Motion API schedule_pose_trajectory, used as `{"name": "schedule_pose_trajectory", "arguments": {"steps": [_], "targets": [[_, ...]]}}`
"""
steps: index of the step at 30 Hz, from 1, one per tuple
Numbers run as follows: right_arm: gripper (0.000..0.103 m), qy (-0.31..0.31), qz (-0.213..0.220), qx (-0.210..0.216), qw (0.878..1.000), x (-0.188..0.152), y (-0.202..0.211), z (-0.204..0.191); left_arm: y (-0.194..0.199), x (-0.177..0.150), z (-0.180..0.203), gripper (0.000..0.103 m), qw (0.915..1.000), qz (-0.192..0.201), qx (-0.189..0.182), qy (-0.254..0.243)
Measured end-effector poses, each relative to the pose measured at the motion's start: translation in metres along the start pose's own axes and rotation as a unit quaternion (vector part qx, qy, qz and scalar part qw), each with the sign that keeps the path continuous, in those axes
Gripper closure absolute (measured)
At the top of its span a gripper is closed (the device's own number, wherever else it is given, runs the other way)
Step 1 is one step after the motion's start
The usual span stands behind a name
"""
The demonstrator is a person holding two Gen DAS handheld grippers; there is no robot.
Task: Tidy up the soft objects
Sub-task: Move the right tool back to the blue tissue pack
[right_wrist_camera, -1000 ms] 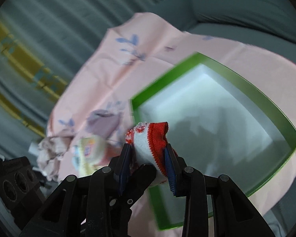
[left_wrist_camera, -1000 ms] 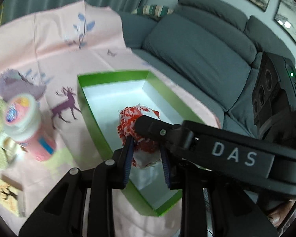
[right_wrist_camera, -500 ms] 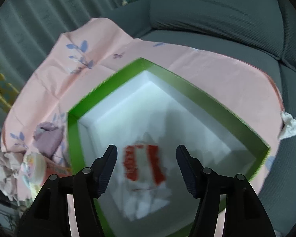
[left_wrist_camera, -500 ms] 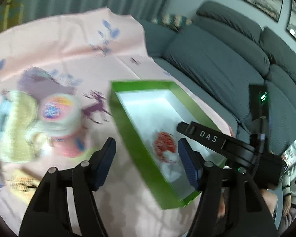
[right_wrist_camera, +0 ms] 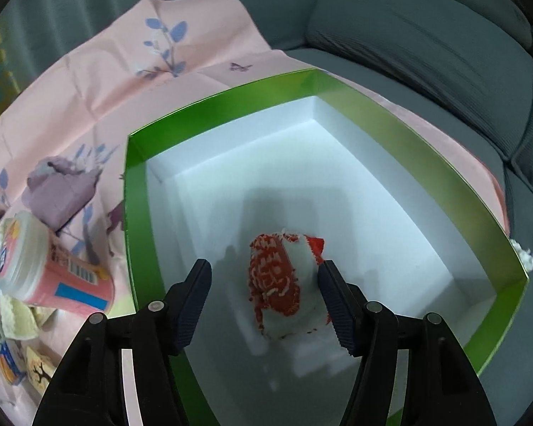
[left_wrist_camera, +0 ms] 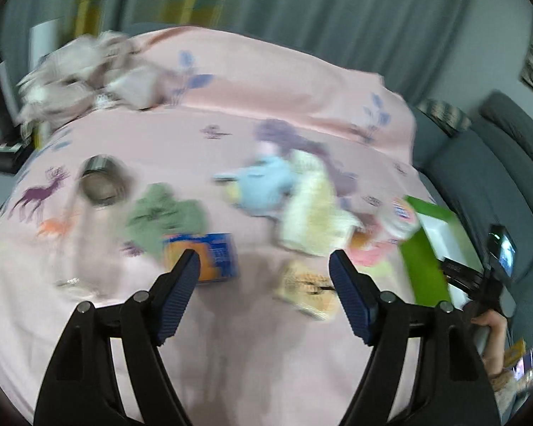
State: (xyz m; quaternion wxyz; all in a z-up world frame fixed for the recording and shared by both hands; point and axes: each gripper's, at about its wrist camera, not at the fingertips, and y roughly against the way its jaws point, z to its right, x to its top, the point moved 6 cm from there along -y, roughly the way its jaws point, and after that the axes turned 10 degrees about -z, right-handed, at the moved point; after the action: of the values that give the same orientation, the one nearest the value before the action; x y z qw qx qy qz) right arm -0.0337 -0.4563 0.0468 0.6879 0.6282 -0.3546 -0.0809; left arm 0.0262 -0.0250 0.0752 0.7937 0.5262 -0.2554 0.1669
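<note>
A surface draped in a pink printed cloth (left_wrist_camera: 266, 81) is seen ahead of the tongs. On it are laid a green cloth (left_wrist_camera: 163, 216), a blue-orange packet (left_wrist_camera: 209, 255), a blue soft toy (left_wrist_camera: 266, 184), a cream knit (left_wrist_camera: 312, 213), a pink canister (right_wrist_camera: 49, 273) and, at the right, a green box (right_wrist_camera: 401, 135).

One green box (right_wrist_camera: 391, 113), one red-and-white sock (right_wrist_camera: 284, 280), one pink canister (right_wrist_camera: 49, 273), two open grippers.

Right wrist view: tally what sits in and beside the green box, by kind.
Red and white sock in the green box: 1
Pink canister lying on the pink cloth: 1
Yellow knit piece: 1
Small boxes at the lower left edge: 2
Total: 5
Both grippers, the right gripper and the left gripper, are open.
</note>
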Motion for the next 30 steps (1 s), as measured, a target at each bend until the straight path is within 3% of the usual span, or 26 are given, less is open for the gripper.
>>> {"name": "schedule_pose_trajectory", "arguments": {"steps": [5, 9, 13, 18, 19, 22, 25, 27, 30], "targets": [[0.039, 0.060, 0.016, 0.020, 0.998, -0.014, -0.005, -0.020, -0.008, -0.009, -0.047, 0.027, 0.9972, -0.004, 0.004, 0.074], [0.039, 0.104, 0.024, 0.034, 0.994, -0.028, -0.014, -0.042, -0.012, -0.010, -0.062, 0.027, 0.9952, -0.012, 0.019, 0.096], [0.038, 0.110, 0.049, 0.033, 0.992, -0.032, -0.001, -0.045, -0.015, -0.013, -0.071, 0.026, 0.9932, -0.024, 0.029, 0.110], [0.015, 0.108, 0.124, 0.070, 0.984, -0.036, 0.060, -0.054, -0.019, -0.015, -0.082, 0.020, 0.9915, -0.033, 0.028, 0.123], [0.015, 0.112, 0.130, 0.089, 0.981, -0.037, 0.071, -0.060, -0.021, -0.016, -0.083, 0.020, 0.9913, -0.037, 0.026, 0.124], [0.015, 0.146, 0.109, 0.187, 0.965, -0.051, 0.098, -0.096, -0.025, -0.016, -0.086, 0.020, 0.9909, -0.047, 0.029, 0.123], [0.014, 0.200, 0.028, 0.296, 0.934, -0.071, 0.108, -0.155, -0.029, -0.017, -0.086, 0.019, 0.9906, -0.051, 0.024, 0.125], [0.014, 0.235, -0.032, 0.335, 0.912, -0.086, 0.107, -0.192, -0.033, -0.017, -0.084, 0.019, 0.9907, -0.056, 0.019, 0.123], [0.014, 0.287, -0.081, 0.353, 0.887, -0.106, 0.098, -0.242, -0.041, -0.016, -0.079, 0.019, 0.9914, -0.061, 0.018, 0.115]]}}
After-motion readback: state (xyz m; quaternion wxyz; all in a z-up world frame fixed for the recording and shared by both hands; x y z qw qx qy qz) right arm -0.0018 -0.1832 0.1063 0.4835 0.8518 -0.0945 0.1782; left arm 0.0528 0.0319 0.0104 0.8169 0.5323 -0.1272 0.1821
